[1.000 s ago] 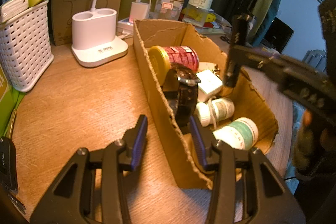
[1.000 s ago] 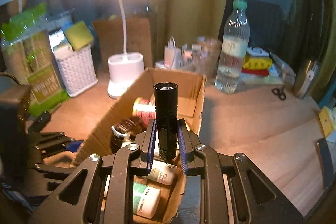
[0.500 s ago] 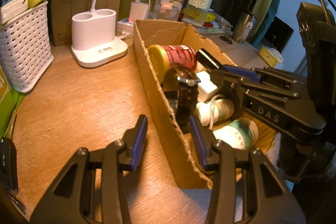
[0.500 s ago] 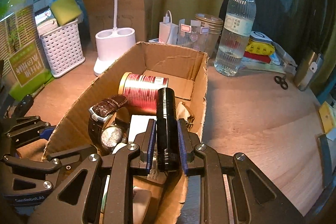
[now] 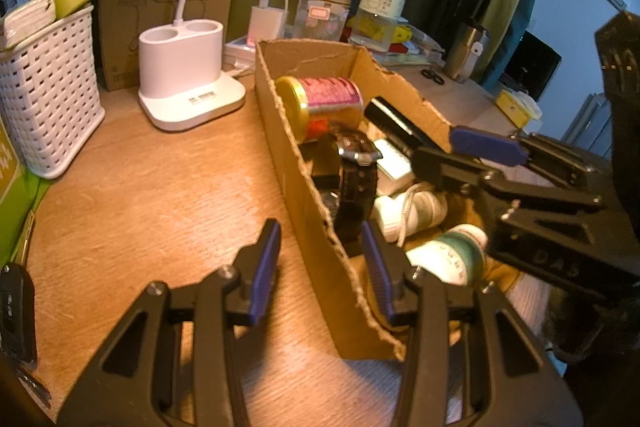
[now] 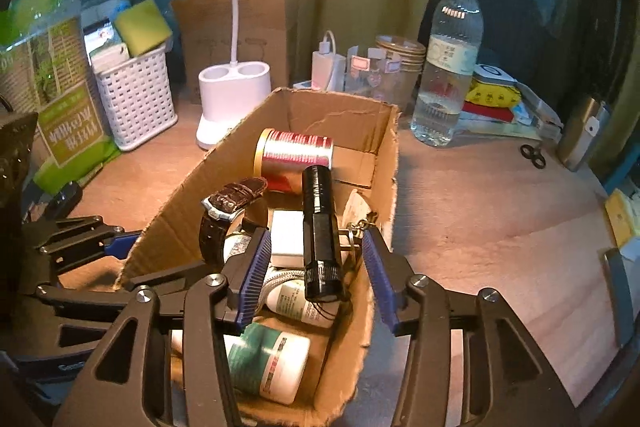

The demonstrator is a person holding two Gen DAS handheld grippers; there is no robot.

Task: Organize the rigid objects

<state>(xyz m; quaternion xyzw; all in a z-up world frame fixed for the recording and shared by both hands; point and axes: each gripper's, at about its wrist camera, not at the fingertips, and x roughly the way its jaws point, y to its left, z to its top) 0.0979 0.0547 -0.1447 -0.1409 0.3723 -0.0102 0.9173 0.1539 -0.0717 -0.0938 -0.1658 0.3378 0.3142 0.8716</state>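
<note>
Opening its jaws, the right gripper (image 6: 316, 267) has the flashlight (image 6: 318, 227) between its pads without pressing it. The flashlight lies inside the box (image 6: 394, 163) on the bottles (image 6: 296, 303), its long axis pointing away from the gripper toward the can (image 6: 296, 155), its lens end toward that can. The gripper points steeply down over the box's near end. The left gripper (image 5: 320, 259) straddles the box's left wall (image 5: 304, 211), its jaws narrow, though I cannot tell if the pads press on it. The watch (image 6: 224, 215) stands left of the flashlight. Right of the box, the tabletop (image 6: 480, 211) is free.
</note>
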